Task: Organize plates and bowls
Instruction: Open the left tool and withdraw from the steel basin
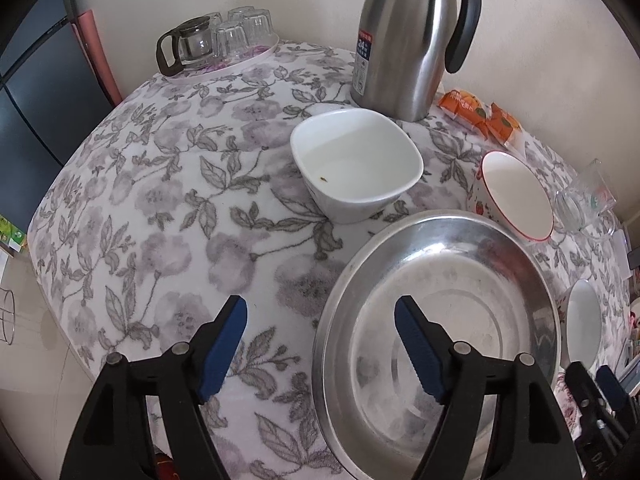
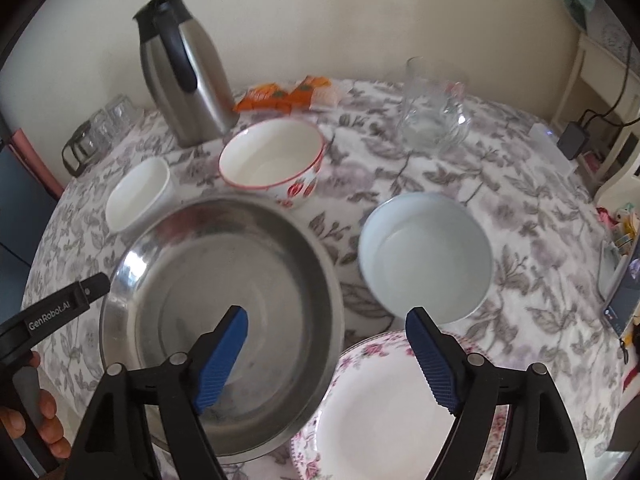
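We see soft, even daylight in both views, no hard shadows. We note fisheye bending: table (image 1: 160,200) bulges like dome, black corners ring each picture. Left wrist view sharp; bright glare on steel basin (image 1: 440,300) and streak on flask (image 1: 408,40). Right wrist view softer, slightly hazy; blue bowl (image 2: 426,256) and glass jug (image 2: 432,112) look smeared. We find white highlight on basin rim at left in right view.
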Demonstrator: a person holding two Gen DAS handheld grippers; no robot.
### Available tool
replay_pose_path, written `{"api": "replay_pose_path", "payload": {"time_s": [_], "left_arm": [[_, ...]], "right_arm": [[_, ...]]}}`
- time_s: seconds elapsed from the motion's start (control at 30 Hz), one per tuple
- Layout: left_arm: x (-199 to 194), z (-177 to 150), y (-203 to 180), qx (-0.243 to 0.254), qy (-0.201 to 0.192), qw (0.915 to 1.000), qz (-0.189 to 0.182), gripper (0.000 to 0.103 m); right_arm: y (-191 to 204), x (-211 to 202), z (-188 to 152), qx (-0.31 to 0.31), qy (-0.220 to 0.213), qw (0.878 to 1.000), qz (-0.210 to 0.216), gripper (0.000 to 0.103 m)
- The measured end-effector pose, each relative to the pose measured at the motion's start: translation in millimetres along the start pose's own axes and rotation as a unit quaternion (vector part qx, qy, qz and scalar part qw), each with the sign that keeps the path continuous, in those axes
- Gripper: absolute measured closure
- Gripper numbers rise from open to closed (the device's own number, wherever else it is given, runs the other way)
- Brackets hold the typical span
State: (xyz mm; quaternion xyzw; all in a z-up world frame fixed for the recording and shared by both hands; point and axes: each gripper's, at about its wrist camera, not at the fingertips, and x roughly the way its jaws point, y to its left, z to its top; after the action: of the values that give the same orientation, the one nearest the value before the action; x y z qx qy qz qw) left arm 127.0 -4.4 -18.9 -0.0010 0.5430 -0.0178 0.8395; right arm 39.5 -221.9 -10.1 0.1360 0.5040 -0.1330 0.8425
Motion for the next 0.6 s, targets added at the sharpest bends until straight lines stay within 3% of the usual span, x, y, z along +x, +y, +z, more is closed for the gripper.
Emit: {"api": "replay_pose_path", "payload": {"time_s": [0.13, 0.23, 0.6], "left_arm": [[1.5, -1.9, -3.6, 0.009, 0.001, 1.0000, 0.003, 0.025], [3.1, -3.4, -5.0, 0.014, 0.002, 0.9999, 0.004, 0.012], [-2.2, -4.8, -7.4, 0.024, -0.026, 0.9994, -0.003, 0.007]], "right_arm": [[4.0, 2.7, -1.9, -0.007, 0.003, 1.000, -0.003, 0.004], [3.5, 4.3, -2.2, -0.006, 0.007, 1.000, -0.003, 0.000], [-0.4, -4.7, 0.3, 0.003, -0.017, 1.000, -0.002, 0.000]]}}
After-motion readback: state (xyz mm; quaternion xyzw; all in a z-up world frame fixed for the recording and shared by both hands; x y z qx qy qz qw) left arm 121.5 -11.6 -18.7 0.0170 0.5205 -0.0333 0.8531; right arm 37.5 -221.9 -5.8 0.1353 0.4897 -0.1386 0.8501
